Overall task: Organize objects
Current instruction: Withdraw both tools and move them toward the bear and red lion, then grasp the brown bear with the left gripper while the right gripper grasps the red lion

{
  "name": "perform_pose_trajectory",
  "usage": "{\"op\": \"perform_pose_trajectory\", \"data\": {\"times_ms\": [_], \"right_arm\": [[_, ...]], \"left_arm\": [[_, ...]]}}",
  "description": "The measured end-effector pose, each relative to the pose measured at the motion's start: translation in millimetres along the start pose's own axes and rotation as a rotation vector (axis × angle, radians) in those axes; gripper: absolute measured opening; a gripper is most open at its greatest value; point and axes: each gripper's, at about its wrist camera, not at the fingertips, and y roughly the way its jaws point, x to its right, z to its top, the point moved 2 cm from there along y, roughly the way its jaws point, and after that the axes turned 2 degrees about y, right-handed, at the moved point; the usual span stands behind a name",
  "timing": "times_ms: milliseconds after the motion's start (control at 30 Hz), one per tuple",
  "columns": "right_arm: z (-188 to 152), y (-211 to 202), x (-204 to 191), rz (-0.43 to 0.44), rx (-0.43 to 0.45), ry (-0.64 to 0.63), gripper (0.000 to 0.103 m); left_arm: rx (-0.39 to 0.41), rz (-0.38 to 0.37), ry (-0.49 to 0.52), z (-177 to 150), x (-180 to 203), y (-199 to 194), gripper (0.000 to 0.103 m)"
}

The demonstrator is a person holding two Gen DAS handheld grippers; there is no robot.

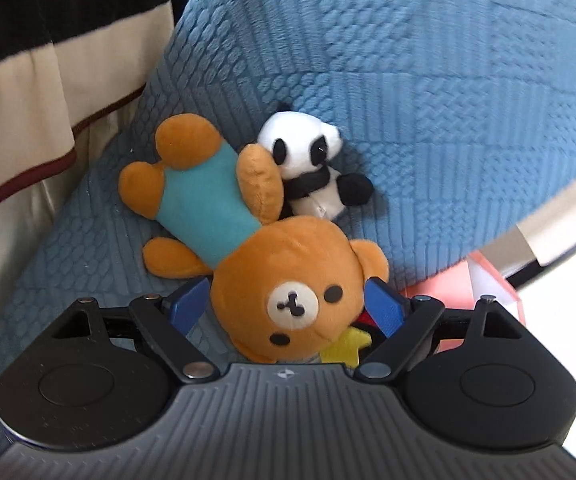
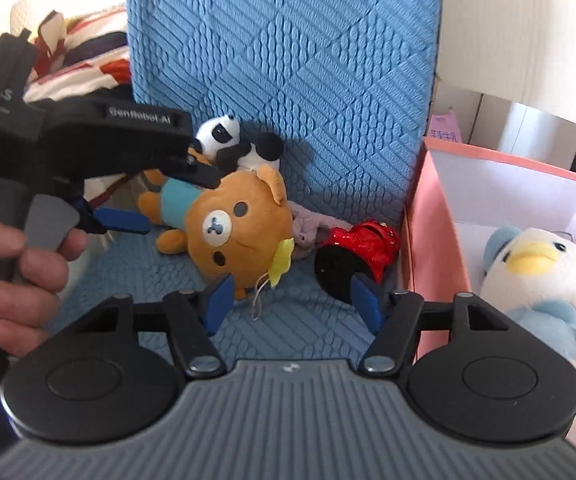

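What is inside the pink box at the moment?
Inside the pink box a white duck plush with a yellow beak and light blue cap rests against the white inner wall. The plush and the right gripper cover the box floor, so anything underneath cannot be seen.

blue quilted cushion (image 2: 308, 80), striped fabric (image 1: 28, 60) — white panel (image 2: 528, 40)

Left claw (image 1: 288, 304) spread wide; right claw (image 2: 292, 300) apparently open too.
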Motion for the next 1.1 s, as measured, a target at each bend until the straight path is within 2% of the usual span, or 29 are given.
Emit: {"op": "perform_pose_trajectory", "data": {"times_ms": [100, 300, 400, 433, 567, 700, 833, 1100], "right_arm": [[7.2, 19.5, 0.2, -0.043, 0.003, -0.043, 0.066], [14.3, 61.3, 4.0, -0.125, -0.022, -0.132, 0.066], [14.6, 75.4, 2.2, -0.141, -0.022, -0.194, 0.066], [14.5, 79.2, 1.7, -0.152, -0.021, -0.215, 0.066], [15.0, 95.5, 1.5, -0.174, -0.05, -0.258, 0.066], [11.7, 110.5, 1.0, -0.205, -0.082, -0.3, 0.066], [9.9, 120.0, 5.8, -0.226, -0.113, -0.291, 0.066], [4.6, 126.7, 4.1, -0.286, -0.122, -0.333, 0.064]], "left_arm": [[-0.007, -0.025, -0.052, 9.7, -8.8, 14.3, 0.088], [-0.072, -0.057, -0.221, 17.0, -31.0, 43.7, 0.089], [-0.086, -0.04, -0.25, 17.8, -35.1, 54.7, 0.09], [-0.089, -0.044, -0.26, 18.3, -35.7, 58.0, 0.093], [-0.098, -0.056, -0.314, 19.1, -38.2, 67.5, 0.097], [-0.137, -0.102, -0.415, 14.9, -46.0, 77.1, 0.098], [-0.168, -0.149, -0.506, 9.6, -52.7, 84.2, 0.1], [-0.163, -0.178, -0.539, 1.7, -48.7, 82.8, 0.098]]}}
